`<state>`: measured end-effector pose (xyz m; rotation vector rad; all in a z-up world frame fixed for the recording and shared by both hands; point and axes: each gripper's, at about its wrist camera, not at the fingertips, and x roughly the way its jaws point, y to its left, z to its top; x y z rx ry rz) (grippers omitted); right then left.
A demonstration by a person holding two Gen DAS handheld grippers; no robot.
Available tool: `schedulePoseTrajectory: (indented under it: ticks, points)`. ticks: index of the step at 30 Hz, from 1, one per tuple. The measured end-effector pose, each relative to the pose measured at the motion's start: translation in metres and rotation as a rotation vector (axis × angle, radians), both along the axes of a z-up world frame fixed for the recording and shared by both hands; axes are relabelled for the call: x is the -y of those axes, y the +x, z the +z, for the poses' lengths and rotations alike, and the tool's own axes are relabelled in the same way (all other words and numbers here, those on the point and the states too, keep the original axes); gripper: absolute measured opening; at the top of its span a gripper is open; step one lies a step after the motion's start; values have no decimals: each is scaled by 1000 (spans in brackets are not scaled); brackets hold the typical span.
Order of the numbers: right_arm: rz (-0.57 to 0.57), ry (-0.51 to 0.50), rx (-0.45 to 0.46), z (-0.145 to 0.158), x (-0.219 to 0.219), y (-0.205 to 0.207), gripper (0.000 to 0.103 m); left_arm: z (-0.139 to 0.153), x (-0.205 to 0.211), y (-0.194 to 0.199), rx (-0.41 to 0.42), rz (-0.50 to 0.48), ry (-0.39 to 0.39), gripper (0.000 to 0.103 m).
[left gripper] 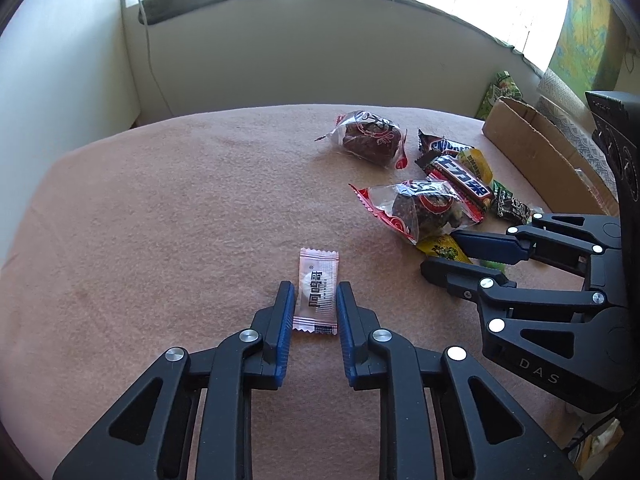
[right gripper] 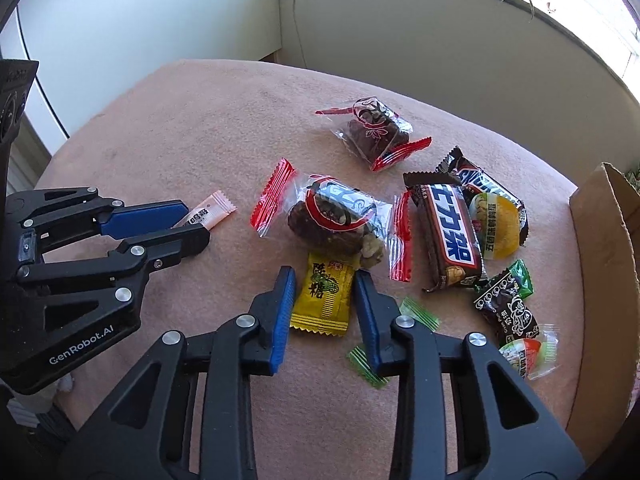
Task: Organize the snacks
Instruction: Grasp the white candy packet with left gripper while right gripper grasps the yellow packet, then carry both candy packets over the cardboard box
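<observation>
A small pink wrapped candy (left gripper: 319, 272) lies on the pink tablecloth (left gripper: 160, 220), and my left gripper (left gripper: 315, 288) is shut on it, blue pads pressing its two long edges. The right wrist view shows that candy (right gripper: 210, 210) sticking out past the left gripper (right gripper: 196, 222). A yellow wrapped candy (right gripper: 324, 296) lies at the near edge of the snack pile. My right gripper (right gripper: 323, 276) is shut on it, one pad on each side. From the left wrist view, the yellow candy (left gripper: 438, 246) sits between the fingers of the right gripper (left gripper: 440, 251).
Behind the yellow candy lie a clear-and-red date pack (right gripper: 340, 216), a second one (right gripper: 376, 128), a brown chocolate bar (right gripper: 448, 232) and several small sweets. A green candy (right gripper: 418, 312) lies under the right finger. A cardboard box (right gripper: 600, 260) stands at the table's right edge.
</observation>
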<state>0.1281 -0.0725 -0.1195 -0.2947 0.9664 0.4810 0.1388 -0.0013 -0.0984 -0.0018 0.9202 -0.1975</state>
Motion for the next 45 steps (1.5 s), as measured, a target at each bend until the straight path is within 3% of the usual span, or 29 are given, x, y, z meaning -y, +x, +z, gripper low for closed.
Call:
schedulePoseTrajectory:
  ticks: [16, 27, 35, 45]
  points:
    - [-19, 85, -28, 5, 33, -17, 24, 14, 0, -17, 23, 11, -49, 19]
    - [-59, 146, 19, 41, 64, -30, 24, 40, 14, -24, 71, -6, -98, 19]
    - [-105, 157, 72, 66, 105, -30, 24, 57, 42, -14, 103, -40, -124, 19]
    - [-202, 173, 114, 87, 170, 2, 24, 71, 98, 12, 126, -116, -151, 19]
